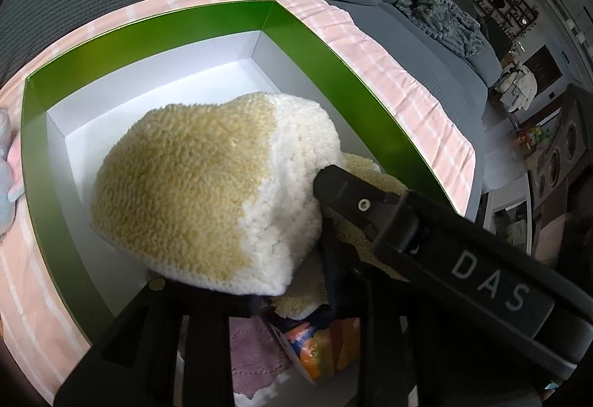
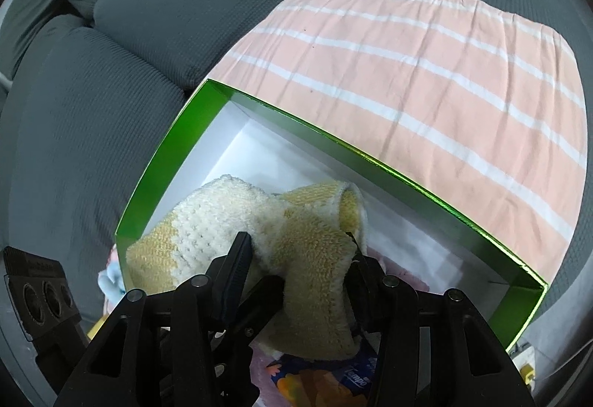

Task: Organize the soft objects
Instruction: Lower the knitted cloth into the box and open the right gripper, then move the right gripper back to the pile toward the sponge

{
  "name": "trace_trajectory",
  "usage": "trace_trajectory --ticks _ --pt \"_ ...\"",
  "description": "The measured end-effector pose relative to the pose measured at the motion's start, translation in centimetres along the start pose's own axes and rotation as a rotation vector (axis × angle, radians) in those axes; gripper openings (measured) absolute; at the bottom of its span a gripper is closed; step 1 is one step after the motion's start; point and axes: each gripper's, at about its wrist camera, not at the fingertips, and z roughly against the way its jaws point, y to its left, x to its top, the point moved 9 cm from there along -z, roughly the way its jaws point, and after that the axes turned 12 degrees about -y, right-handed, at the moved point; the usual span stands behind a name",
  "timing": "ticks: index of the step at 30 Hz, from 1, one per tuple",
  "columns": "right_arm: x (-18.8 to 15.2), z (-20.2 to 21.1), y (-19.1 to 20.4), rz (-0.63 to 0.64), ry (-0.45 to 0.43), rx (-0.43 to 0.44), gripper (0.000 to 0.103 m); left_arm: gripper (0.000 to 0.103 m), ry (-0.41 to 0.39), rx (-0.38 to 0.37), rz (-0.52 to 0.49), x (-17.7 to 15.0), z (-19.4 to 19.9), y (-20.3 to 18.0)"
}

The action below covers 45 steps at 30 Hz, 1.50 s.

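A fluffy yellow-and-cream cloth (image 1: 207, 192) bulges up inside a green box with a white inside (image 1: 148, 36). In the left wrist view the cloth drapes over my left gripper (image 1: 281, 281) and hides its fingertips, so its grip is unclear. A black finger marked DAS (image 1: 344, 192), which looks like my right gripper's, digs into the cloth's cream side. In the right wrist view my right gripper (image 2: 298, 251) is shut on a yellow fold of the same cloth (image 2: 315, 251), just over the near part of the box (image 2: 166, 155).
The box sits on a pink white-striped sheet (image 2: 407, 66) spread over a grey sofa (image 2: 92, 110). An orange-printed tissue pack (image 1: 322, 351) and a mauve towel (image 1: 255, 359) lie under the cloth. A pastel plush toy (image 1: 7, 181) lies outside the box's left wall.
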Motion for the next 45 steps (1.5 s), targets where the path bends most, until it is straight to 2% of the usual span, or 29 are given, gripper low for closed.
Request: trace_trajectory --ticks 3,5,6,7,9,12,17,22,27,31,36,40,42,43,45 --pt "0.2 0.7 -0.1 0.028 -0.023 -0.022 0.052 0.038 -0.007 0.001 0.001 -0.1 0.2 0.0" --pt "0.5 1.3 0.0 0.035 -0.036 -0.012 0.062 0.045 -0.013 -0.008 -0.007 -0.1 0.8 -0.2" --pt "0.7 1.6 0.0 0.036 -0.044 -0.005 0.066 0.052 -0.022 -0.012 -0.015 0.1 1.2 -0.3" --pt "0.9 2.1 0.0 0.037 -0.052 0.0 0.068 0.059 -0.044 -0.014 -0.028 0.2 2.0 -0.4" --pt "1.4 3.2 0.0 0.035 -0.077 -0.006 0.072 0.067 -0.083 -0.007 -0.046 0.8 2.8 -0.4" --pt "1.8 4.9 0.8 0.06 -0.121 0.018 0.079 0.071 -0.137 -0.005 -0.054 1.3 5.2 -0.2" --pt "1.3 6.8 2.6 0.111 -0.152 0.058 0.08 0.074 -0.206 0.004 -0.059 1.5 9.8 0.6" --pt "0.6 9.4 3.9 0.213 -0.214 0.012 0.08 0.078 -0.298 0.024 0.007 0.7 15.3 4.0" --pt "-0.9 10.9 5.4 0.25 -0.29 0.007 0.08 0.078 -0.405 0.128 0.08 -1.9 20.7 9.5" --pt "-2.4 11.4 8.1 0.326 -0.33 0.031 0.08 0.079 -0.475 0.25 0.141 -4.9 24.1 14.5" --pt "-4.8 11.6 12.0 0.409 -0.299 0.111 0.082 0.079 -0.505 0.338 0.273 -10.0 26.5 19.8" --pt "-8.0 12.1 16.0 0.459 -0.234 0.234 0.087 0.079 -0.51 0.397 0.353 -12.9 27.5 22.4" --pt "-9.6 12.1 17.7 0.499 -0.208 0.267 0.088 0.079 -0.527 0.439 0.387 -14.1 28.2 24.0" --pt "-10.6 12.0 18.8 0.524 -0.189 0.284 0.088 0.079 -0.531 0.471 0.405 -14.7 28.5 24.7" --pt "-12.4 11.8 21.0 0.561 -0.148 0.328 0.089 0.079 -0.54 0.592 0.44 -16.0 28.9 26.8"
